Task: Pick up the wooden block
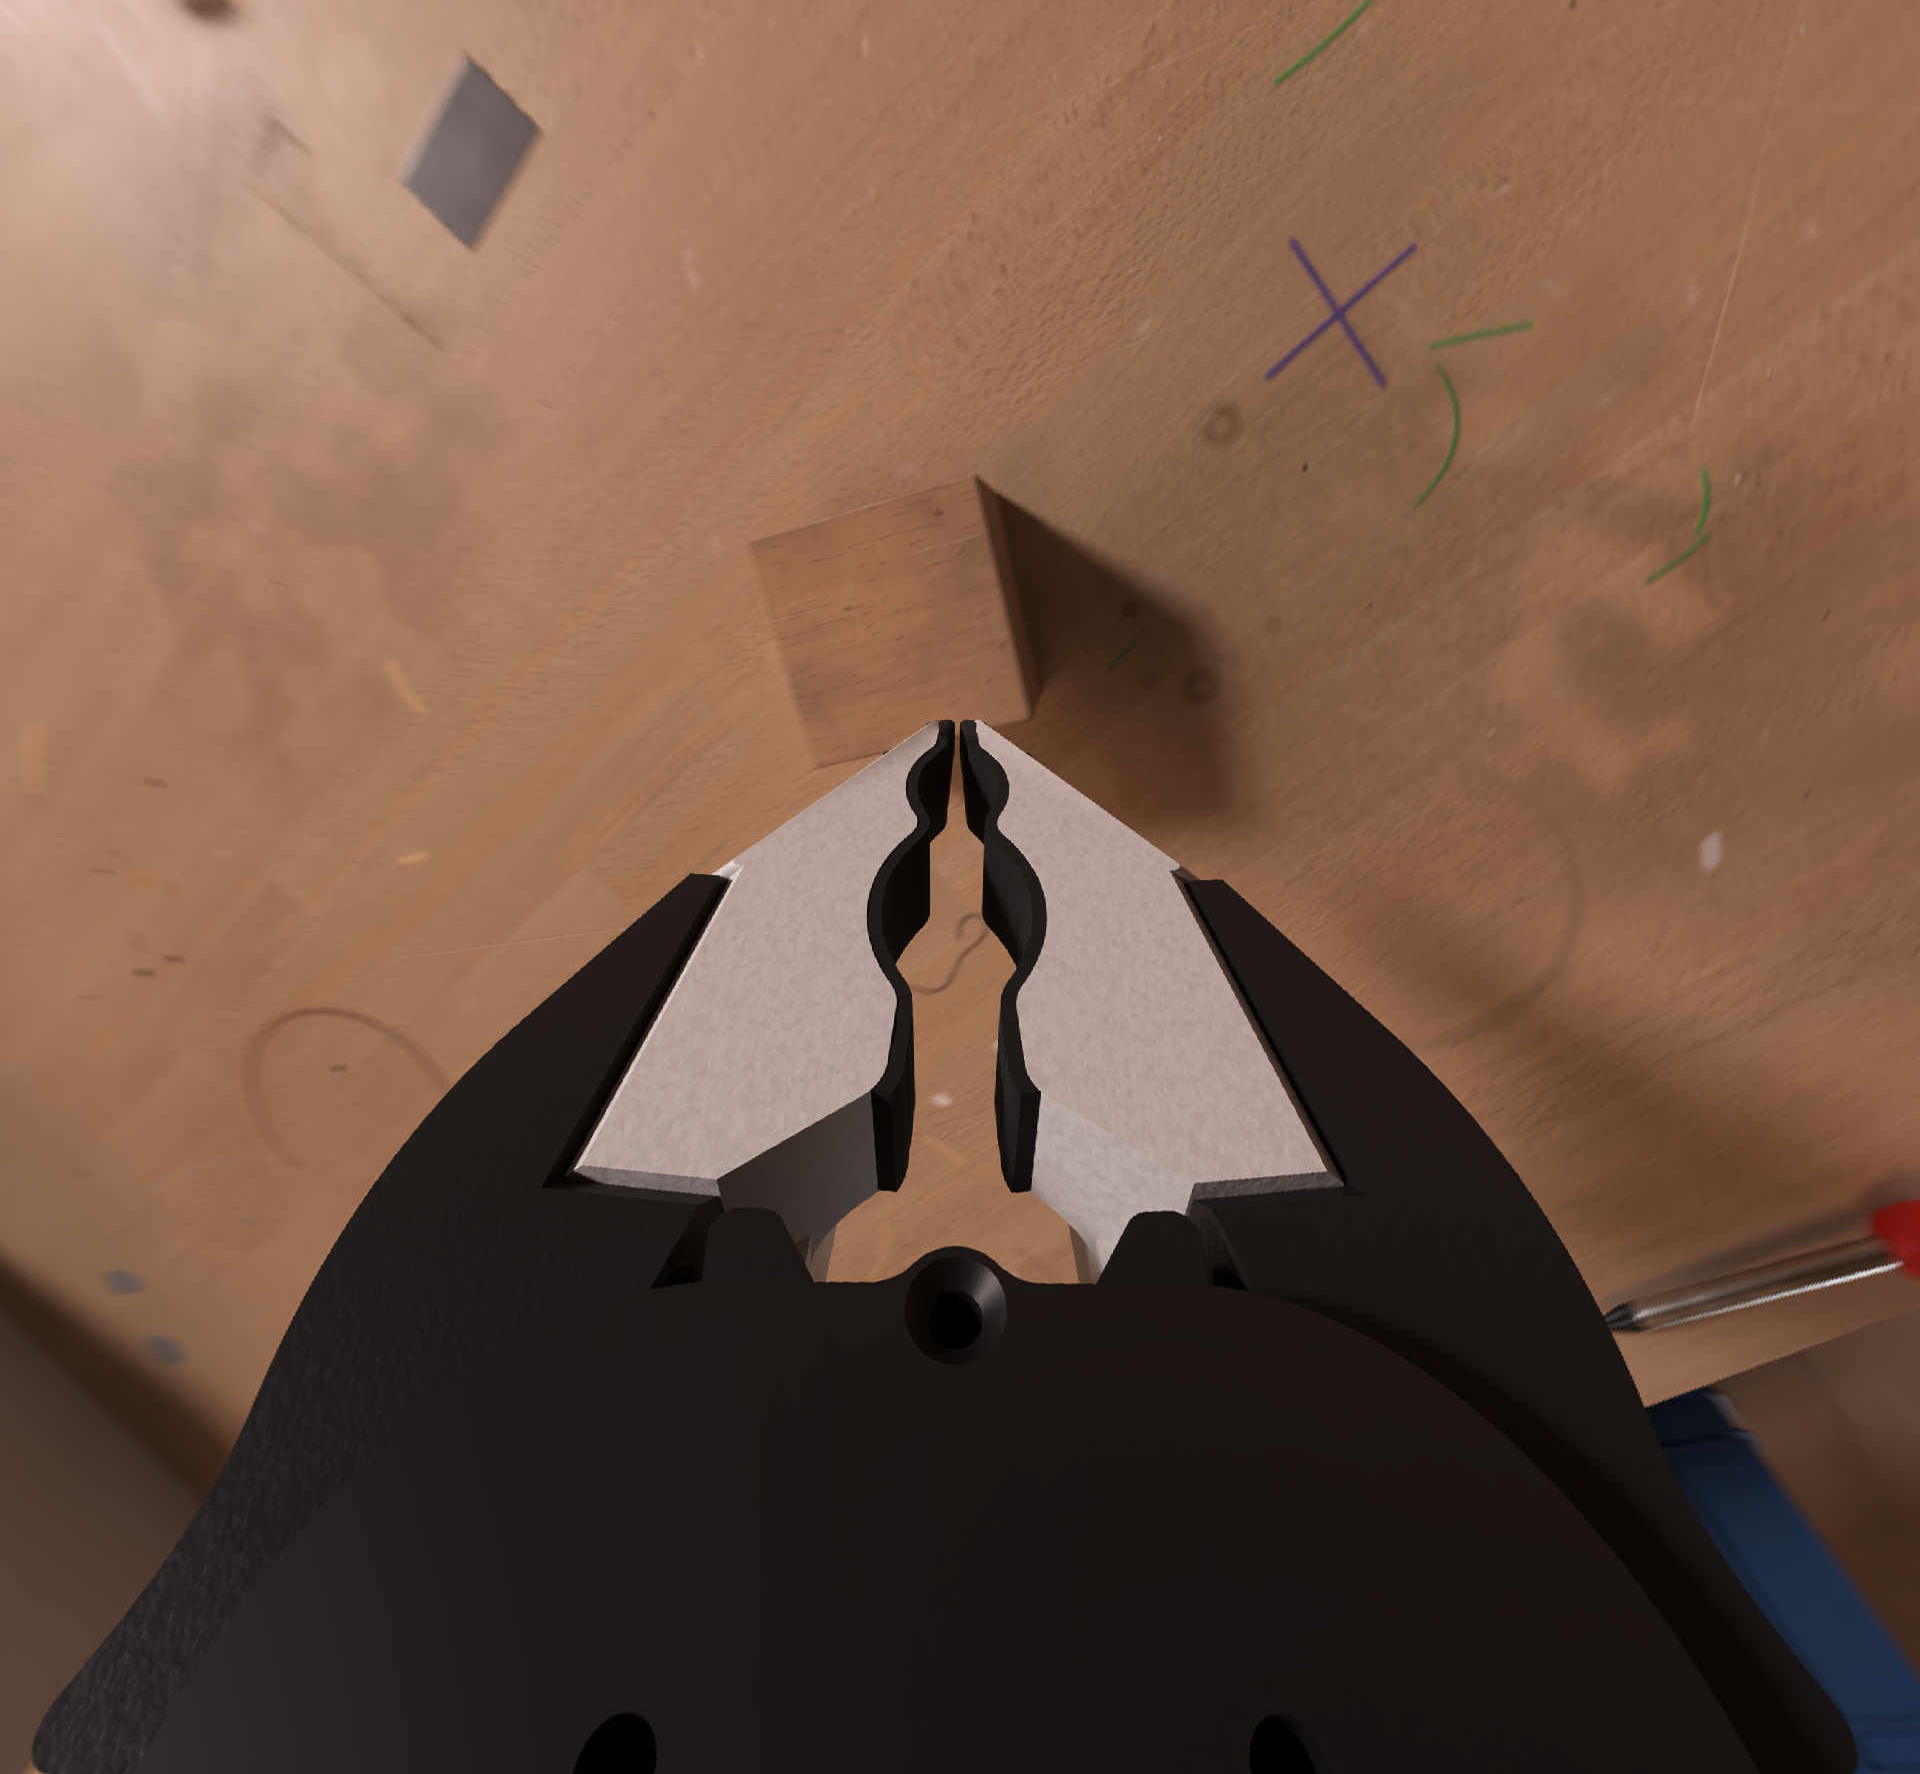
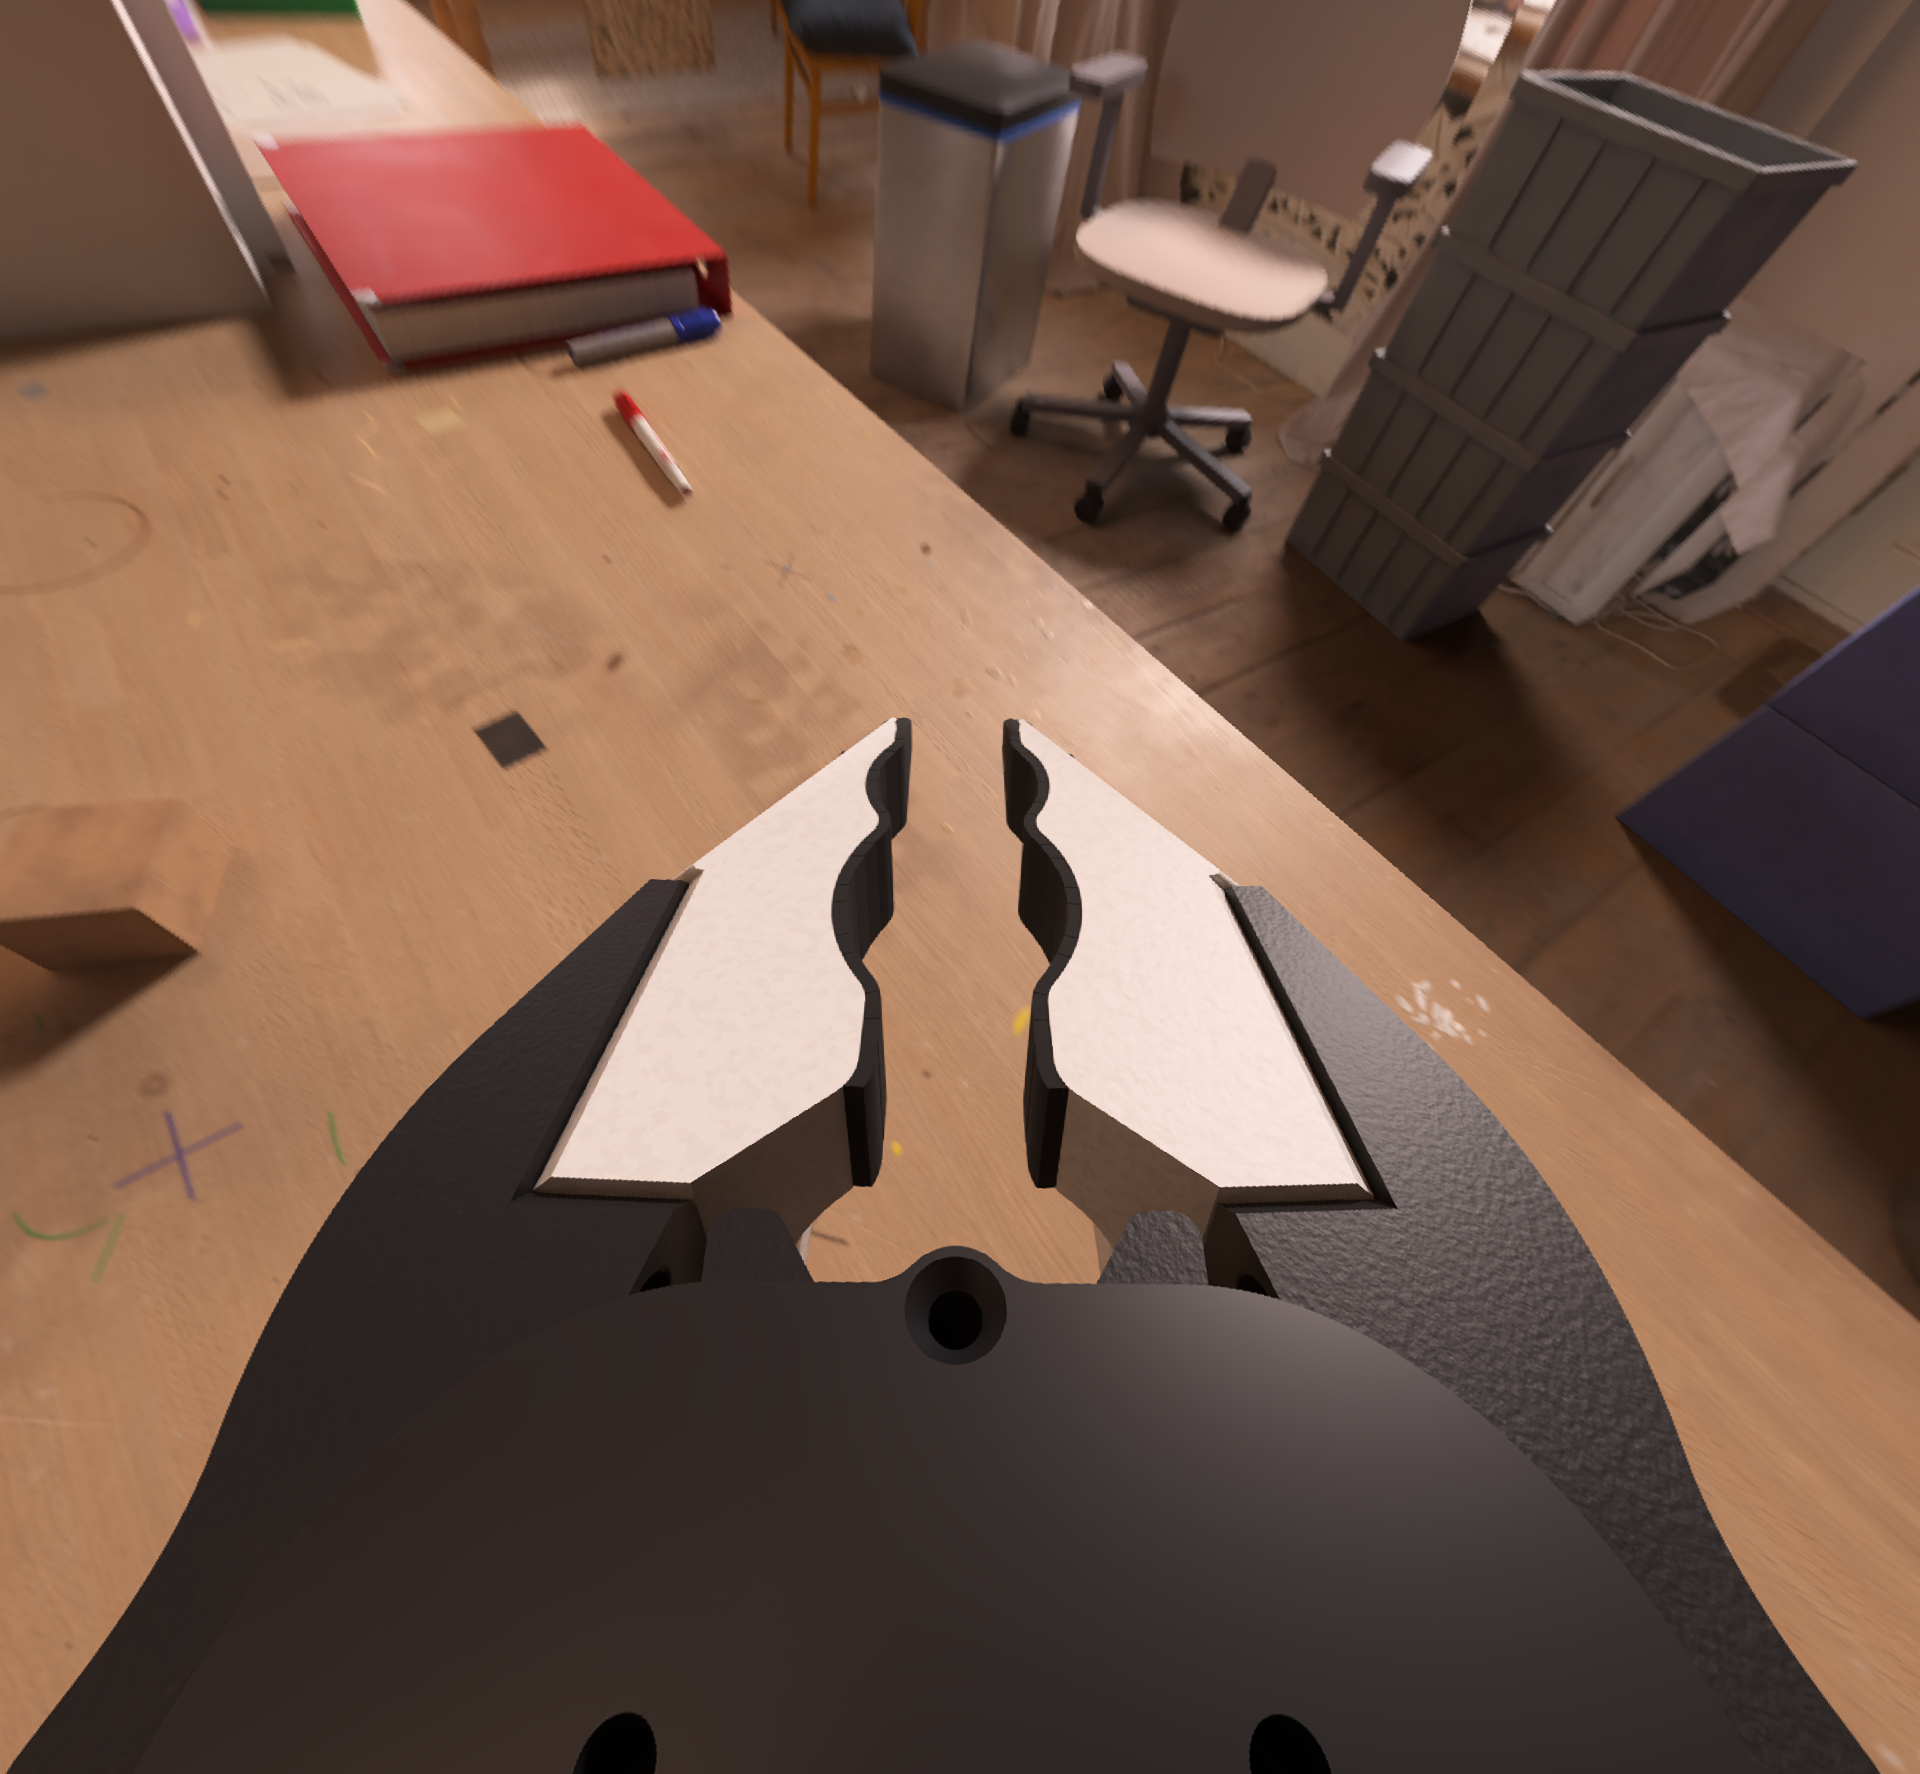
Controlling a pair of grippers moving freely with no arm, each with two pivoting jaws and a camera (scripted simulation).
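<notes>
The wooden block [image 1: 894, 612] is a light brown cube standing on the wooden table [image 1: 1143, 166]. In the left wrist view it sits just past the tips of my left gripper [image 1: 956, 729], which looks down on it from above with its fingers shut and empty. In the right wrist view the block [image 2: 104, 883] lies at the far left edge, well to the left of my right gripper [image 2: 956, 737]. The right gripper is open with a small gap and holds nothing, above the table near its right edge.
A small dark square patch [image 1: 473, 150] marks the table, also seen in the right wrist view [image 2: 509, 739]. A red binder [image 2: 488, 228], a grey marker [image 2: 644, 337] and a red-capped marker [image 2: 652, 441] lie farther back. The table edge [image 2: 1299, 758] runs diagonally; an office chair [image 2: 1195, 290], bin and crate stand on the floor.
</notes>
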